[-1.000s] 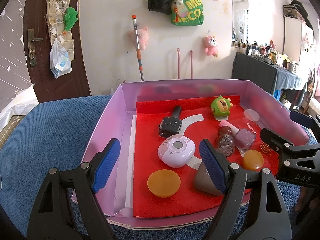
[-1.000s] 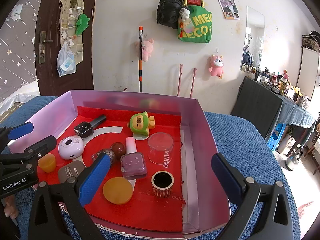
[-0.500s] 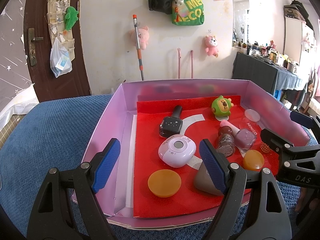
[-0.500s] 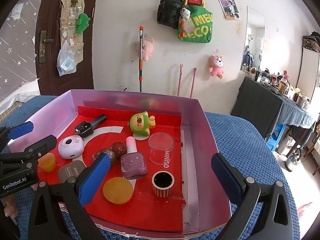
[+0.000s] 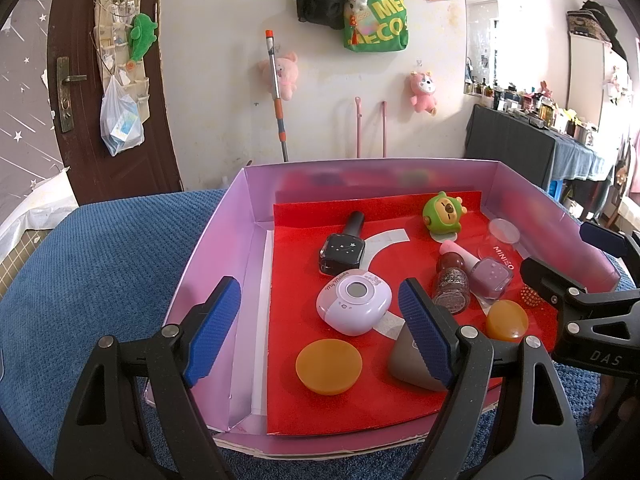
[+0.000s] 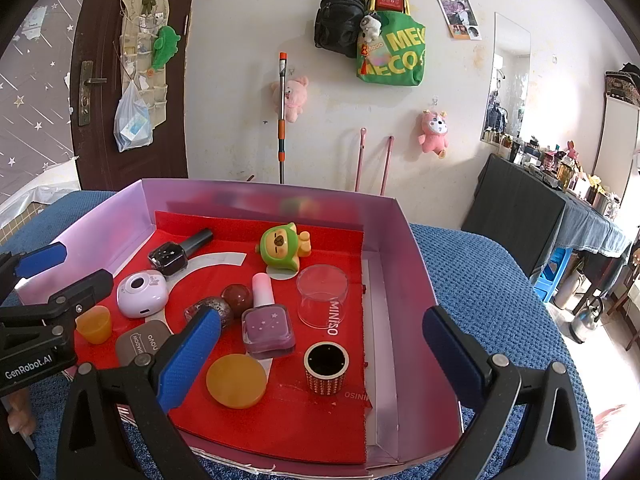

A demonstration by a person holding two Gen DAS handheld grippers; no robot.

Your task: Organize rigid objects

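Observation:
A pink box [image 5: 216, 248] with a red liner [image 5: 344, 400] holds several small items: a white round device [image 5: 354, 304], a black nail polish bottle [image 5: 344, 246], a green toy figure [image 5: 442, 214], a purple polish bottle [image 6: 266, 320], two orange pieces [image 5: 329, 366] [image 6: 236, 380], a grey case [image 6: 140, 340], a clear cup [image 6: 323, 296] and a studded black cup [image 6: 326, 368]. My left gripper [image 5: 320, 338] is open and empty over the box's near left part. My right gripper [image 6: 320, 360] is open and empty over the near right part.
The box sits on a blue textured cloth [image 5: 88, 264]. A dark door [image 5: 92, 80] and a wall with hung bags and plush toys stand behind. A dark table [image 6: 532, 208] with clutter is at the right.

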